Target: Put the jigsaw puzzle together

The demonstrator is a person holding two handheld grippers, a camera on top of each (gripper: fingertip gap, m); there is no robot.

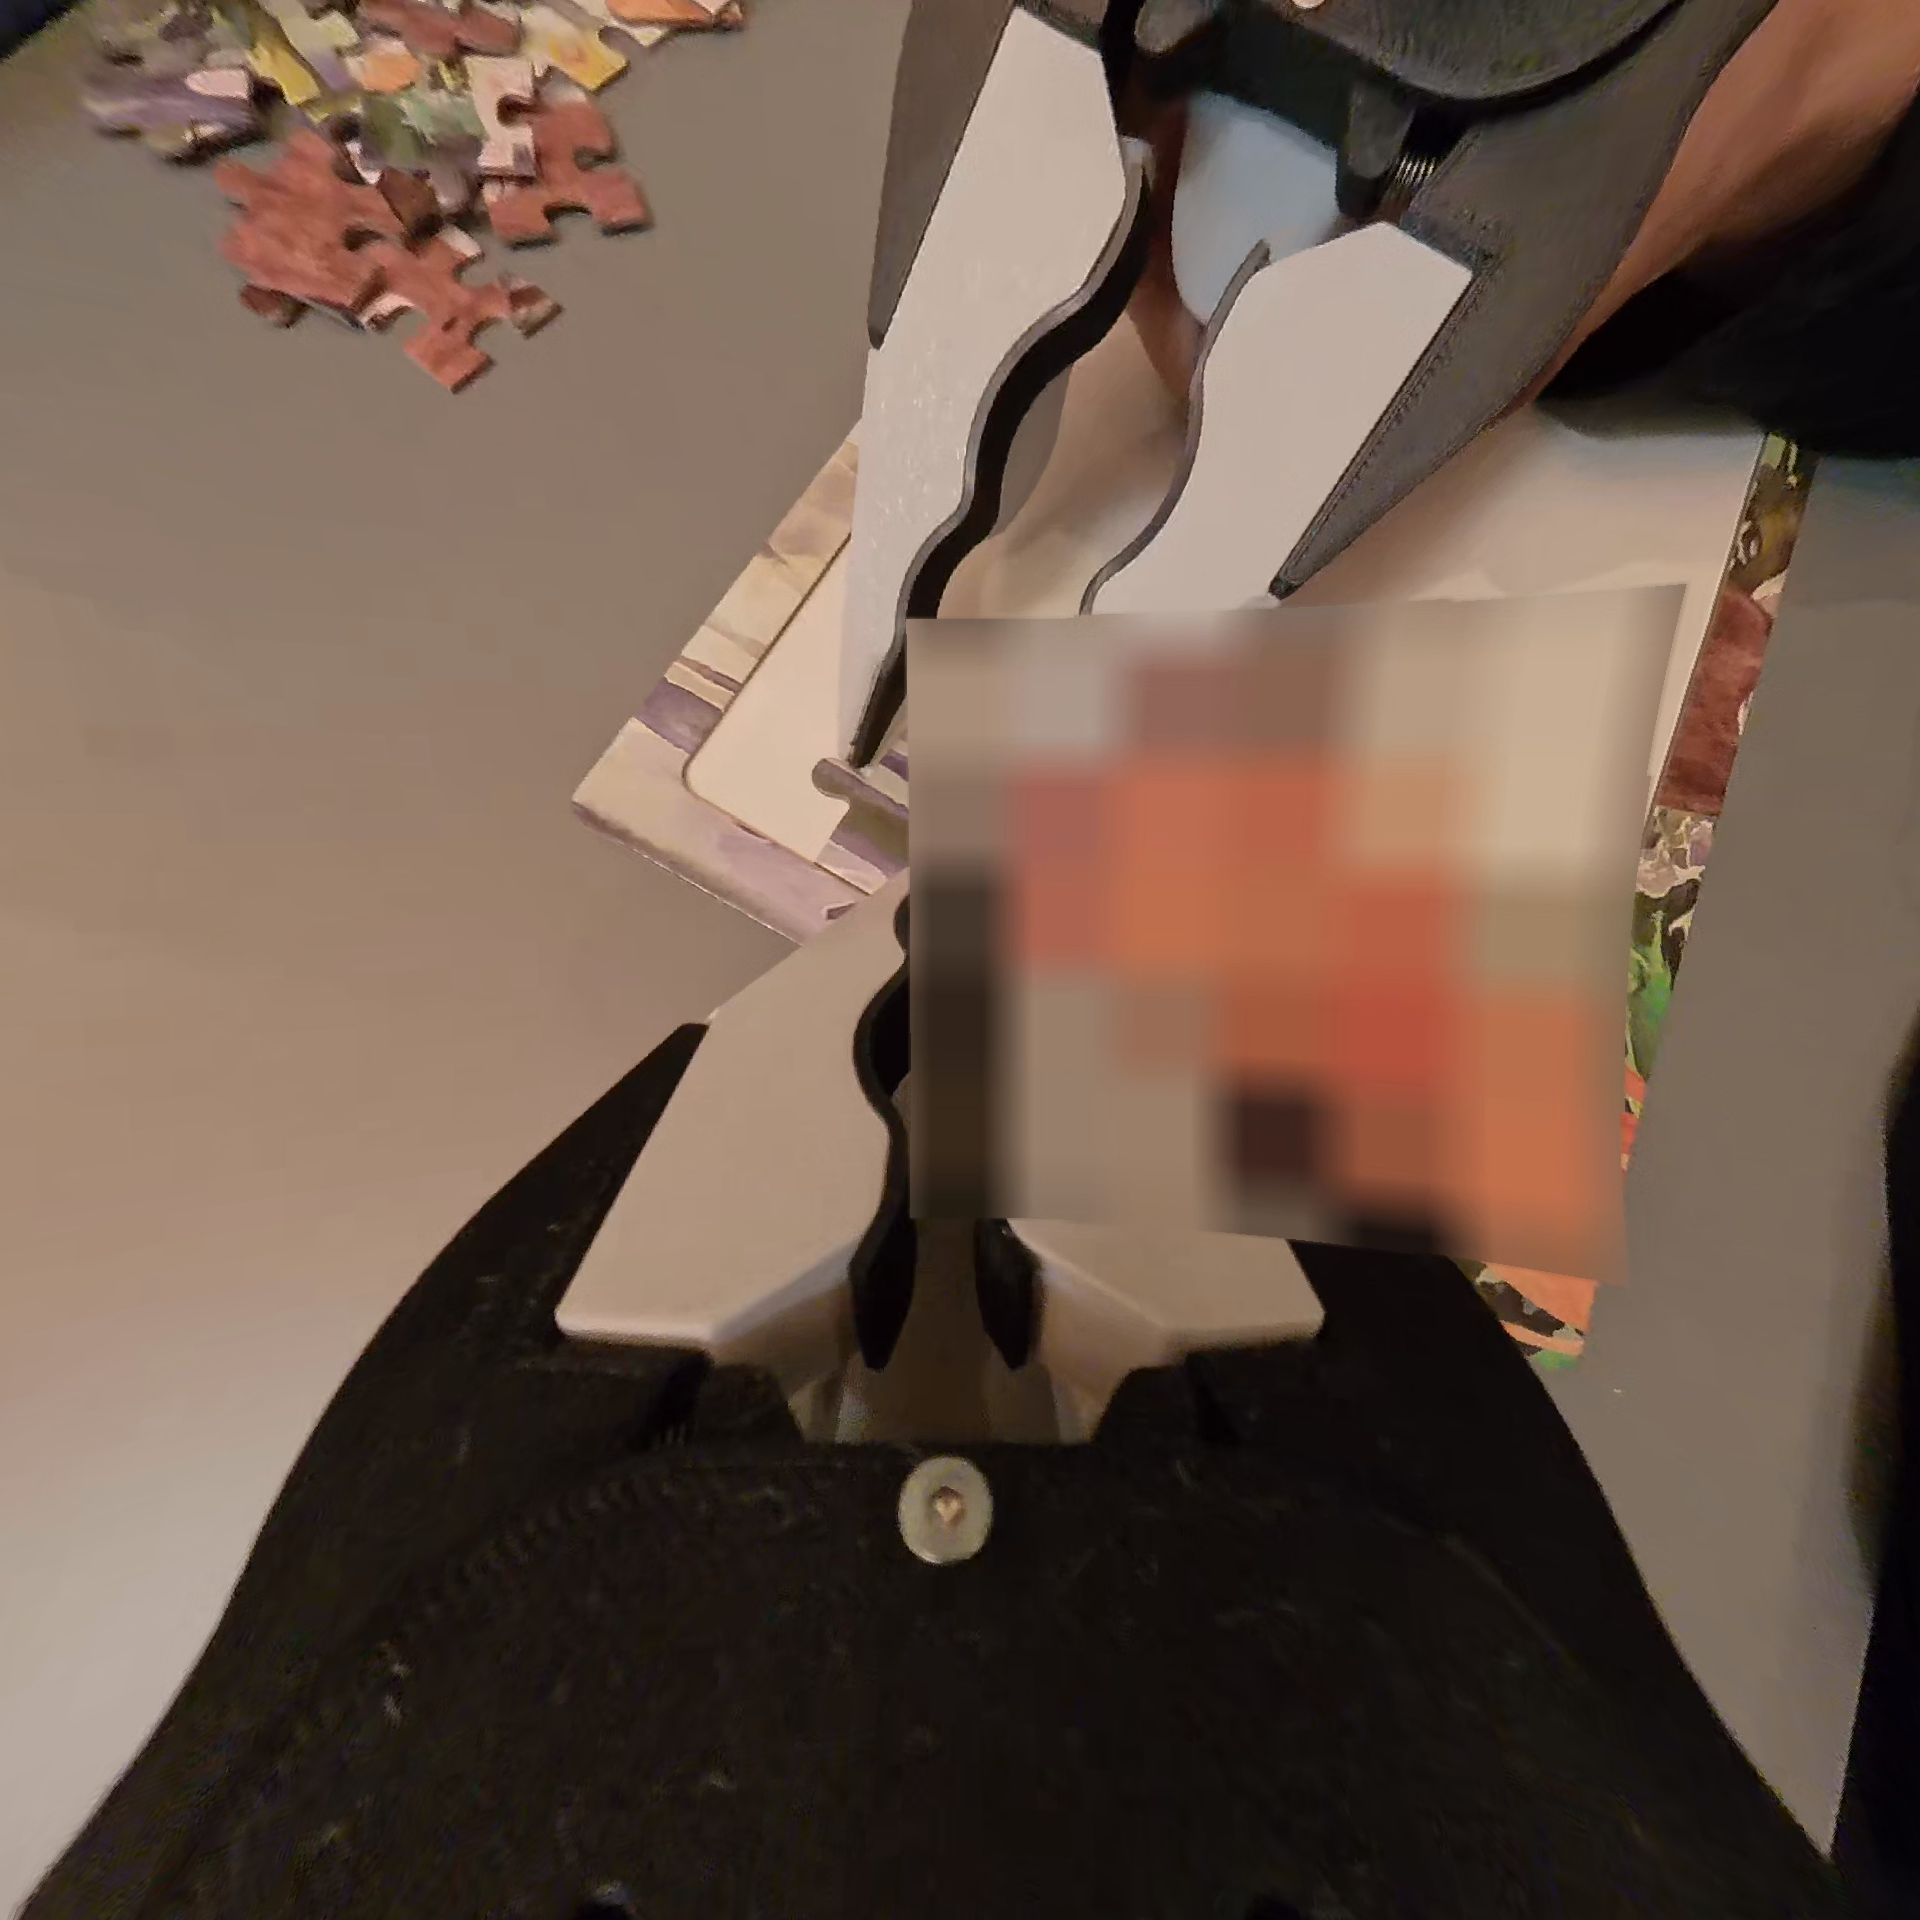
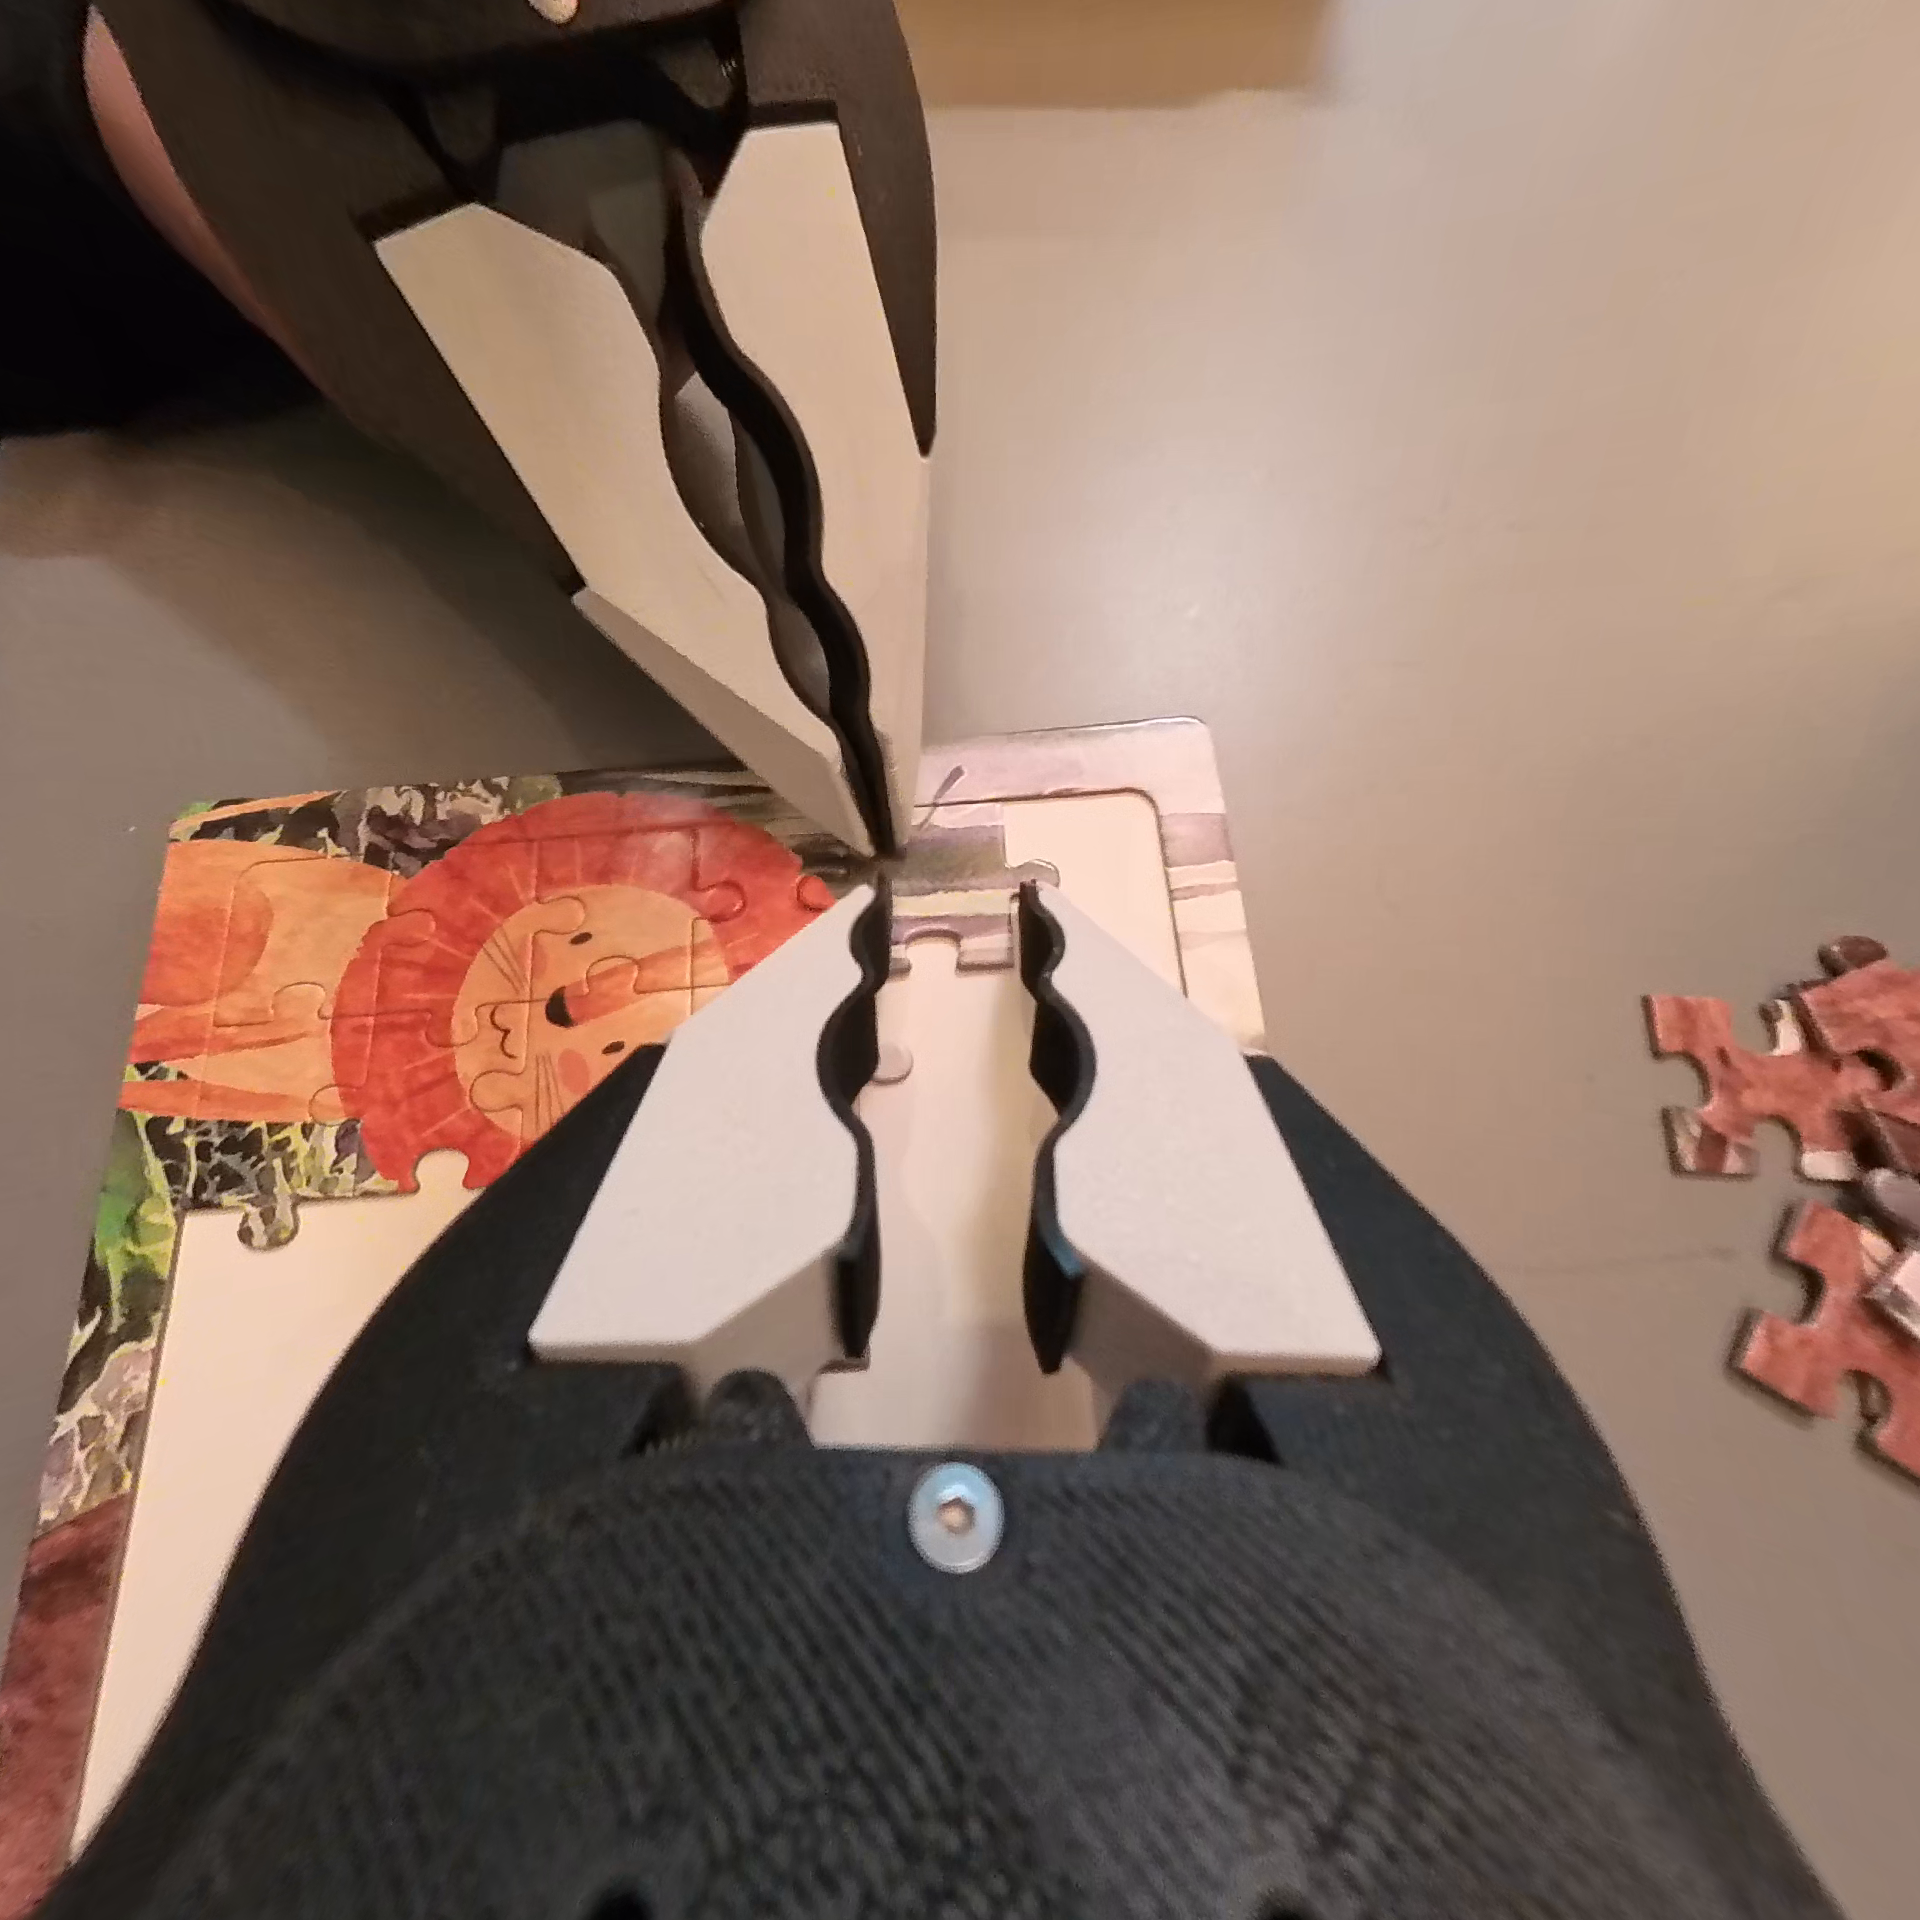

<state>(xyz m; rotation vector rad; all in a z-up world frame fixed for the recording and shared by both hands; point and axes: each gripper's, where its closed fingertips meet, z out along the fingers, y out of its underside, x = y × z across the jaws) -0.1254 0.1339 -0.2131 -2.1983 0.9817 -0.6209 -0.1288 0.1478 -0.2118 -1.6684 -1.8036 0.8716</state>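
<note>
The puzzle tray lies on the table with a joined lion picture filling its far left part. A grey-green piece lies in the tray just right of the lion section, against the far rim. My right gripper is open and empty, with its tips on either side of that piece. My left gripper comes in from the top with its jaws shut, its tips touching the piece's left corner. In the left wrist view a mosaic patch hides the left gripper's tips; one of its fingers shows.
Loose brown and mixed pieces lie in a pile on the grey table, at the far left in the left wrist view and at the right in the right wrist view. The tray's white floor is bare at the right and front. Only a small space, under 4 cm, lies between the two pairs of fingers.
</note>
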